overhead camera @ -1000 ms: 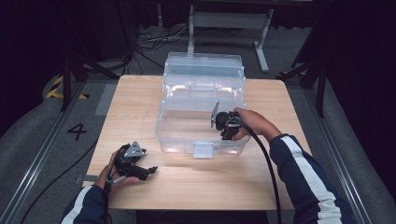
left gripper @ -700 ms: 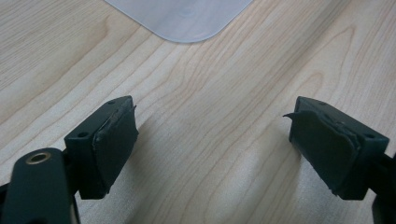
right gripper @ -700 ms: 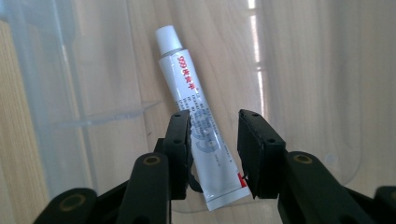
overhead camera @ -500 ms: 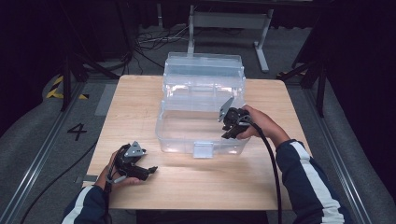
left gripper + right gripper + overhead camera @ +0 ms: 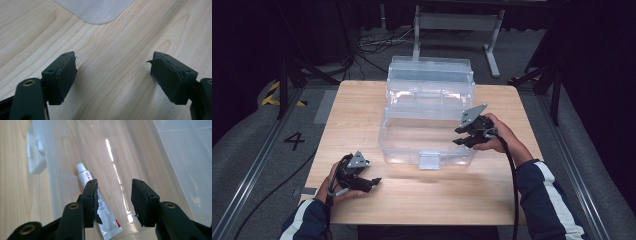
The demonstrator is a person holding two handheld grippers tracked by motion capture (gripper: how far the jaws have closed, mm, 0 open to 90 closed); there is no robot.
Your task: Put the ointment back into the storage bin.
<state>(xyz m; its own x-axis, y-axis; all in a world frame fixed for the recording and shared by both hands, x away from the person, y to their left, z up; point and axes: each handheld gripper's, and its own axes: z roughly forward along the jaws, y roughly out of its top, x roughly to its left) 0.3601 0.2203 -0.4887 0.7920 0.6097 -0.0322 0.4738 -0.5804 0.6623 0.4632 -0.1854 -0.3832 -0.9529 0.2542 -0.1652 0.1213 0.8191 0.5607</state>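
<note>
Lying on the floor of the clear box (image 5: 432,135), the tube (image 5: 98,206) is seen below the right gripper (image 5: 113,201), whose fingers have just been opening, empty. The left gripper (image 5: 113,78) is held wide open, empty, over the counter (image 5: 362,110).

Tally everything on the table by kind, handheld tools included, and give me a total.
Clear plastic storage box: 1
White tube with red print, lying inside the box: 1
Black two-jaw tools: 2, left tool and right tool
Total: 4
</note>
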